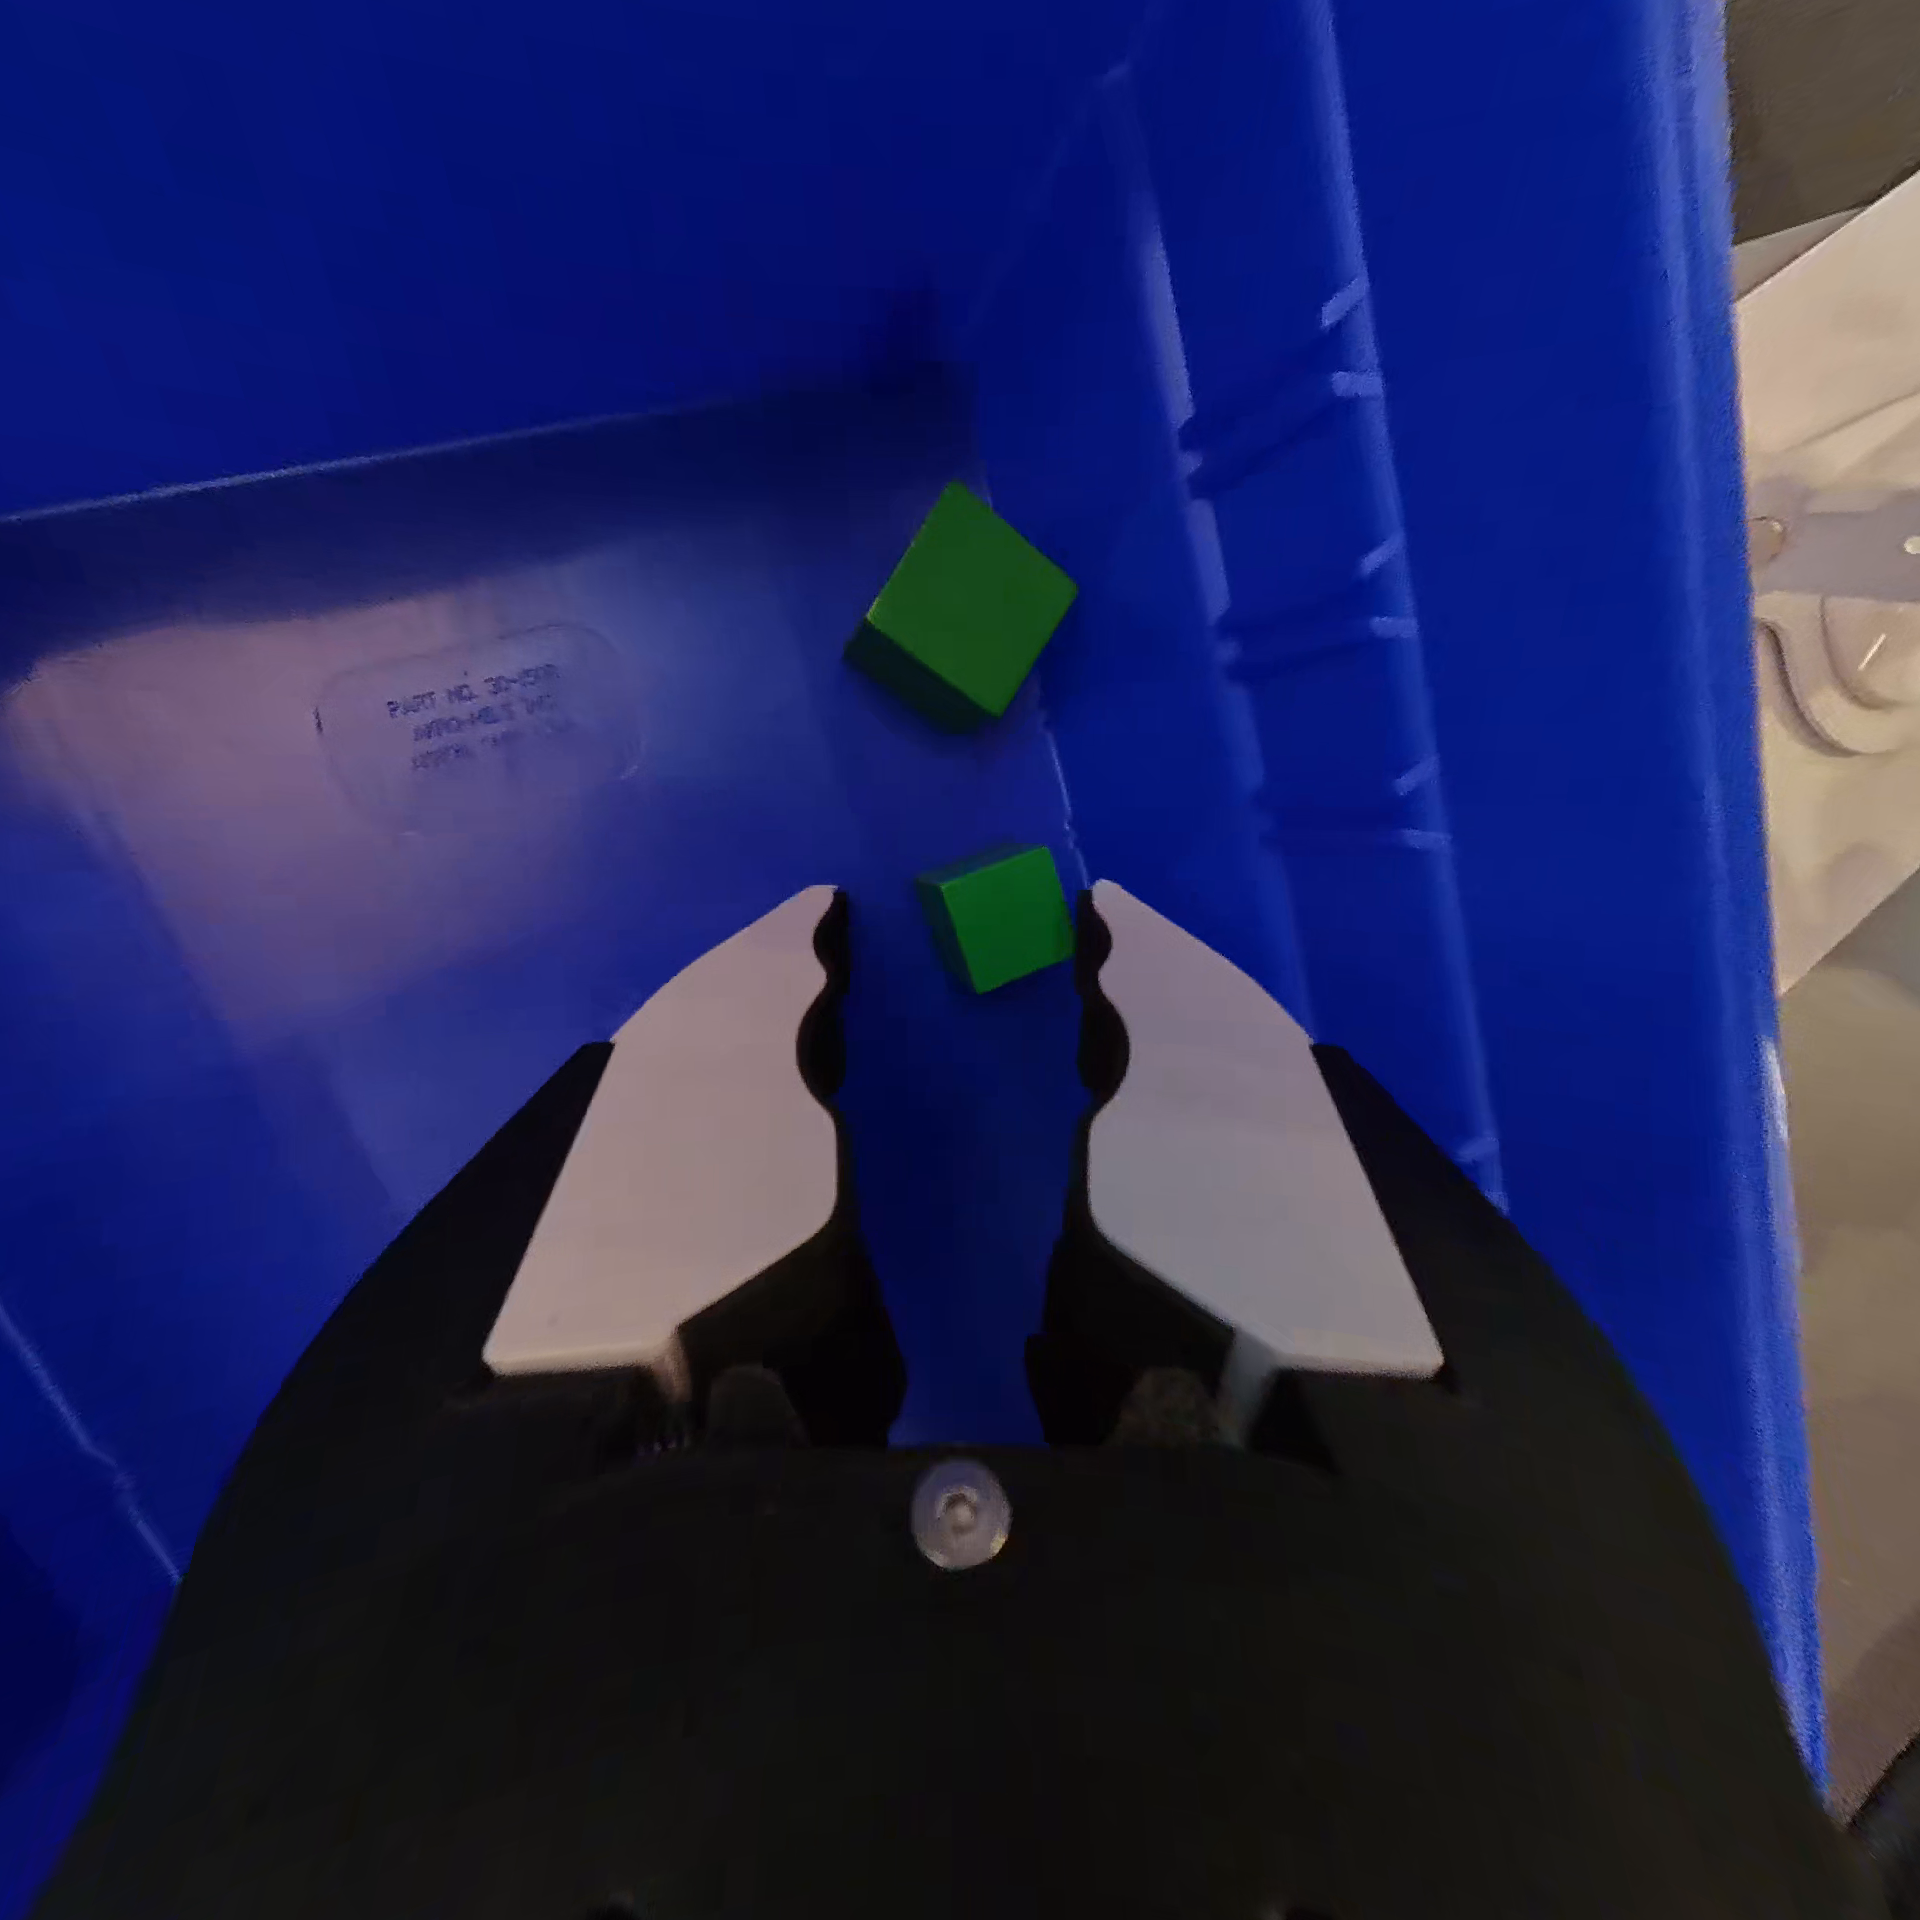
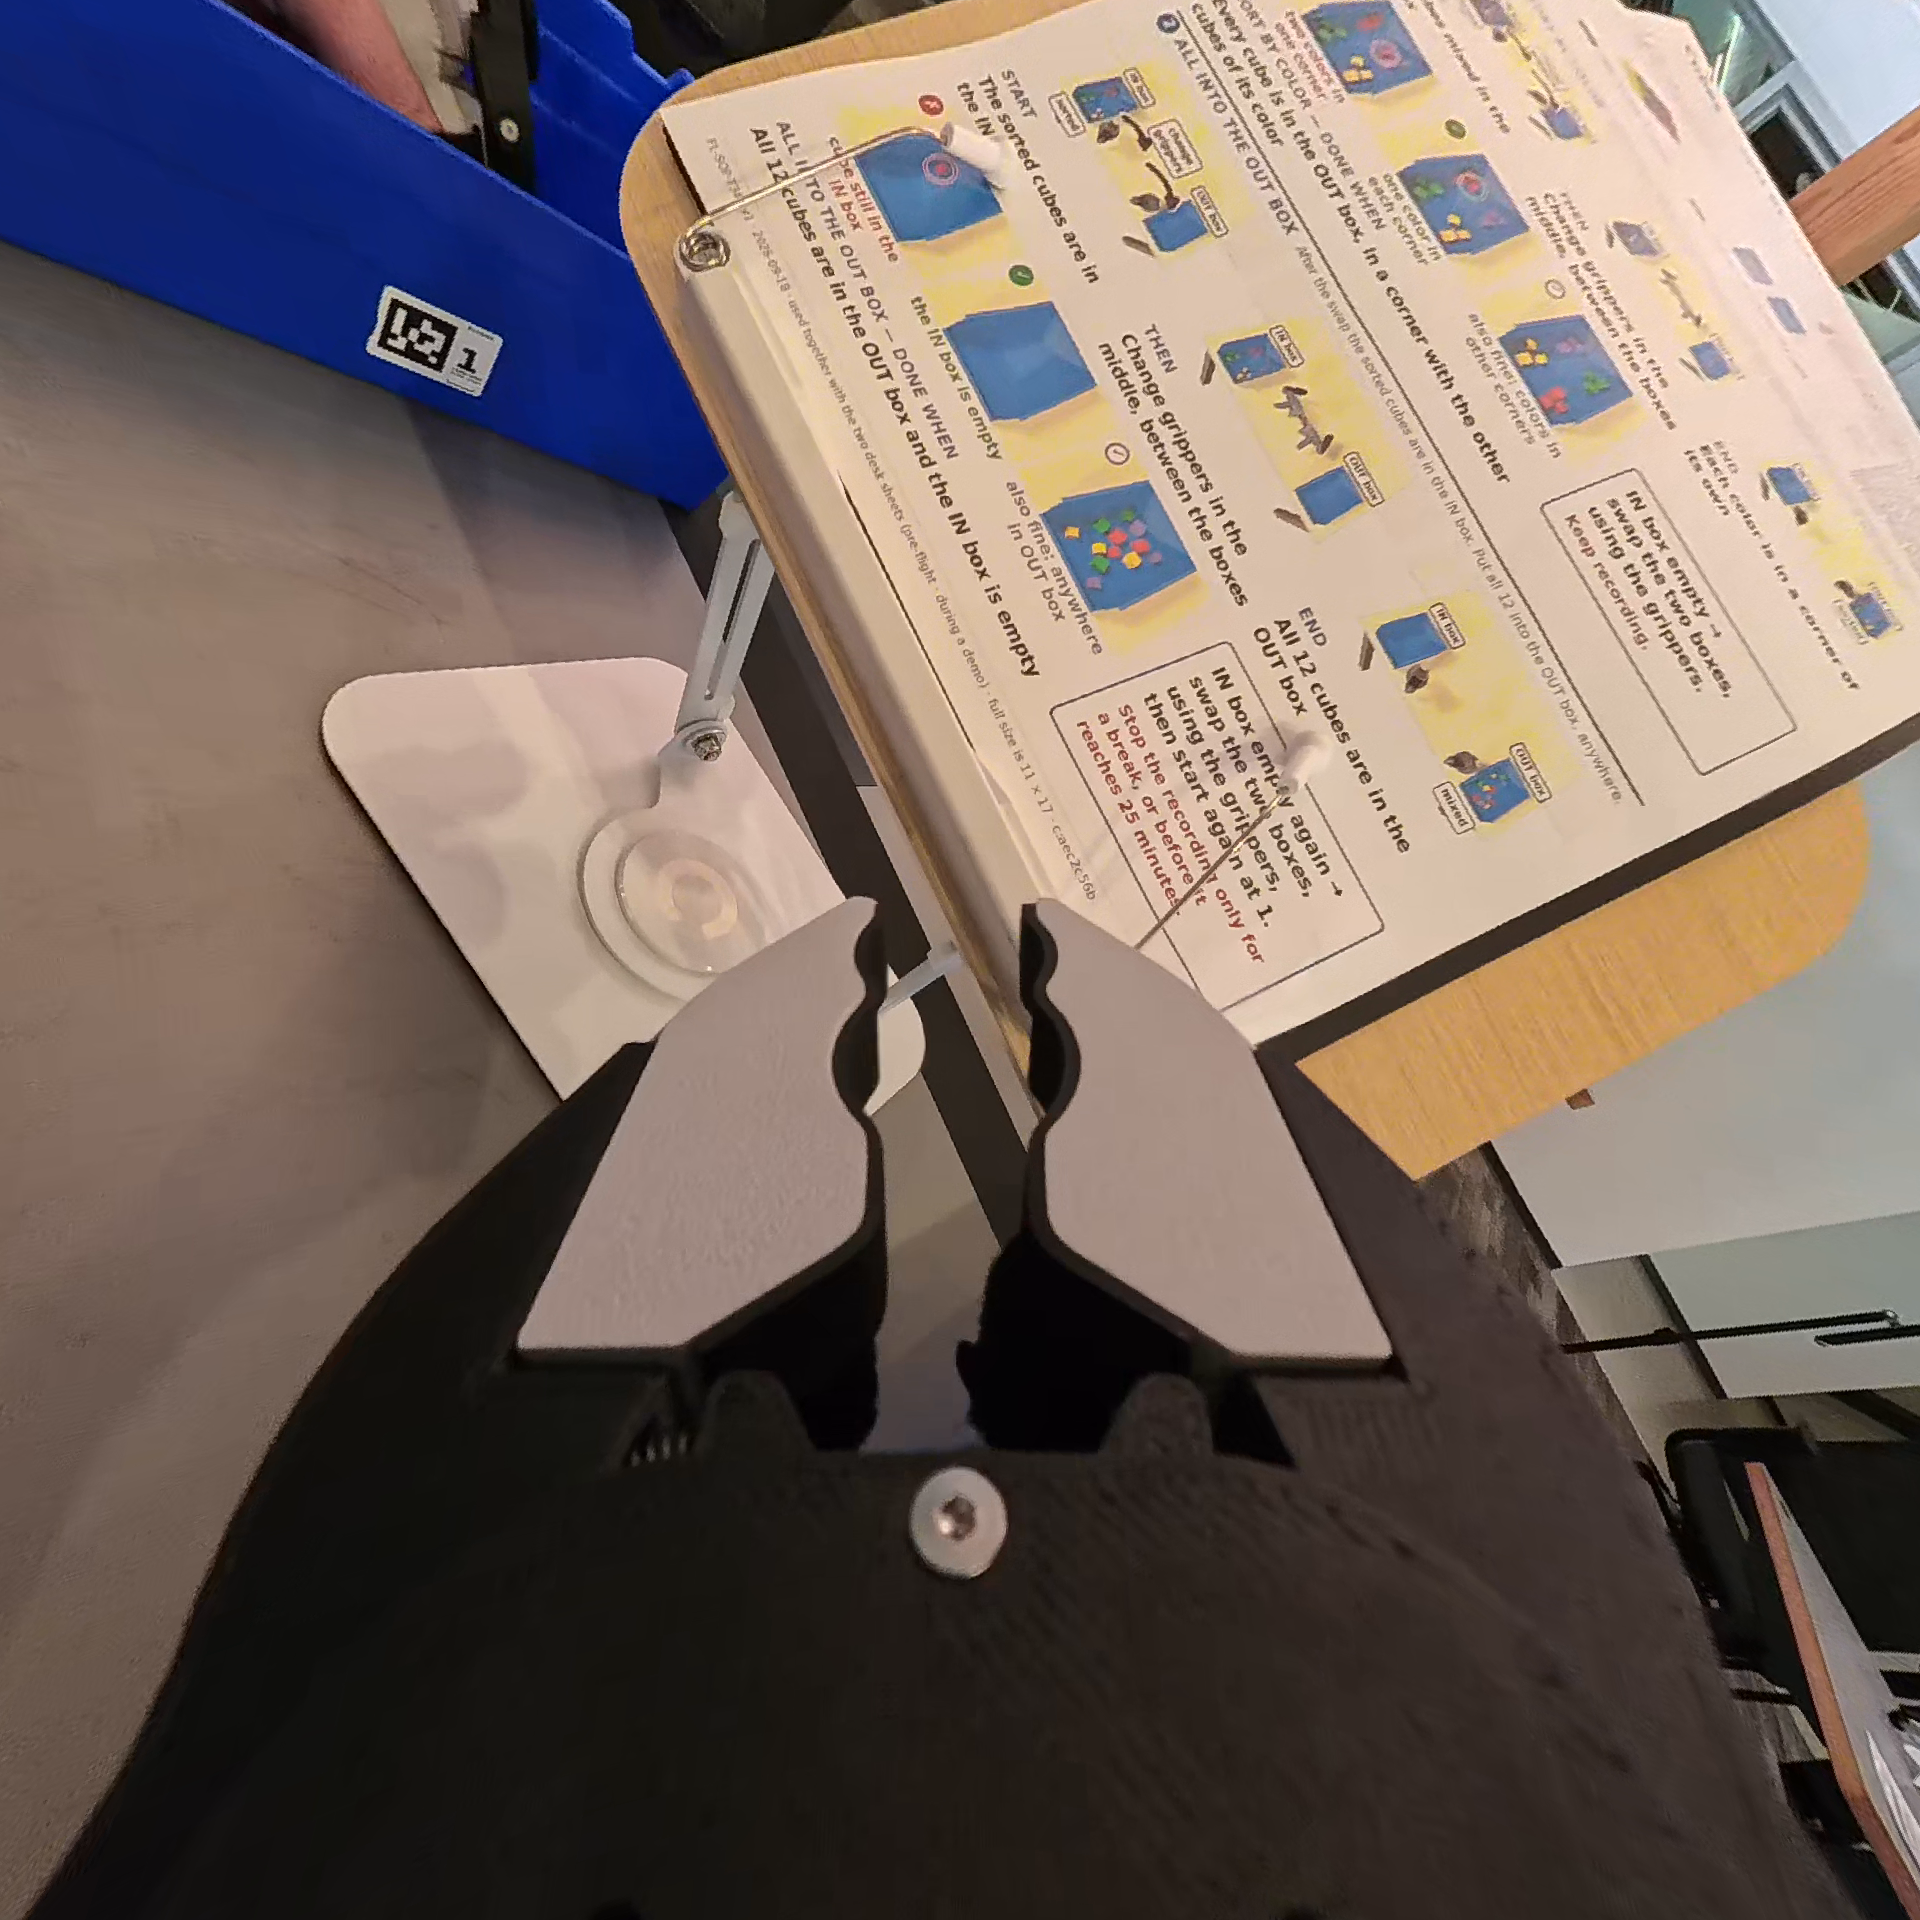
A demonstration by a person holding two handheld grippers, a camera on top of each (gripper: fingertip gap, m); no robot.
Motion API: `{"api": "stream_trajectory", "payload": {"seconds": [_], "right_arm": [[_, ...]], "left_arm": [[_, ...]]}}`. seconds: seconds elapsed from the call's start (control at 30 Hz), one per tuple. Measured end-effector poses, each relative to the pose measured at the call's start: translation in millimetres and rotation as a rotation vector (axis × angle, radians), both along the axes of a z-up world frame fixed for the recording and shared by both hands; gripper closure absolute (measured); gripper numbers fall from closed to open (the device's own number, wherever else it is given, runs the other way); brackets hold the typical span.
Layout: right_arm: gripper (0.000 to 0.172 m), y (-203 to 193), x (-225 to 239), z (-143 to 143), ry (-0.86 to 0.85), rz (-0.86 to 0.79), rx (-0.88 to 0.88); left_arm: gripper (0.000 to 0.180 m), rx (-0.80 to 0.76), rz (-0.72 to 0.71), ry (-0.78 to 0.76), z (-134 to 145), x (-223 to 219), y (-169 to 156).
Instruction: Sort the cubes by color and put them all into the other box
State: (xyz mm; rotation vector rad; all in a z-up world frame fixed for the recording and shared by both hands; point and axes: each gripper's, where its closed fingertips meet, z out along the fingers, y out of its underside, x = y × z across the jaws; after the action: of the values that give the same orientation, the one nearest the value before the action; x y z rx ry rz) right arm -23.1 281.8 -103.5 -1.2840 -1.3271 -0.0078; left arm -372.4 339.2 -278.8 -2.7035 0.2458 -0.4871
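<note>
Looking into the left wrist view from its left edge, you see the bare floor of the blue box (image 1: 436,312), then the two green cubes gathered close against its right wall. The farther green cube (image 1: 961,603) sits tilted on one edge; the nearer green cube (image 1: 1000,916) lies flat on the floor. Both being green and set together on one side suggests that this part of the box serves as the green group. Your left hand-held gripper (image 1: 961,914) stands released, its fingers apart. The nearer cube lies between the fingertips but off centre: a clear strip of blue shows at the left pad, while the cube's right edge sits just beside the right pad (image 1: 1091,935). Neither pad appears to press on it, so it reads as set down, not grasped.

Passing to the right wrist view, you find the grey worktop (image 2: 187,727), a blue box (image 2: 312,218) at upper left, and an instruction sheet on a stand (image 2: 1247,436). Your right hand-held gripper (image 2: 951,935) hangs parted and bare, well apart from any cube.
</note>
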Motion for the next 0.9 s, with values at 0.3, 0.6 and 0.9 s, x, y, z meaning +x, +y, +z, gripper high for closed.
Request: {"api": "stream_trajectory", "payload": {"seconds": [0.3,0.6,0.9], "right_arm": [[0.148,2,4,2,-0.003,-0.011,0.011],[0.148,1,2,-3,-0.019,-0.005,0.004],[0.146,-9,-3,7,0.012,0.037,0.028]], "left_arm": [[0.158,0.026,0.014,0.135,1,-18,0],[0.151,0.012,0.017,0.109,-4,-15,0],[0.158,0.174,0.023,0.017,49,-17,0]]}}
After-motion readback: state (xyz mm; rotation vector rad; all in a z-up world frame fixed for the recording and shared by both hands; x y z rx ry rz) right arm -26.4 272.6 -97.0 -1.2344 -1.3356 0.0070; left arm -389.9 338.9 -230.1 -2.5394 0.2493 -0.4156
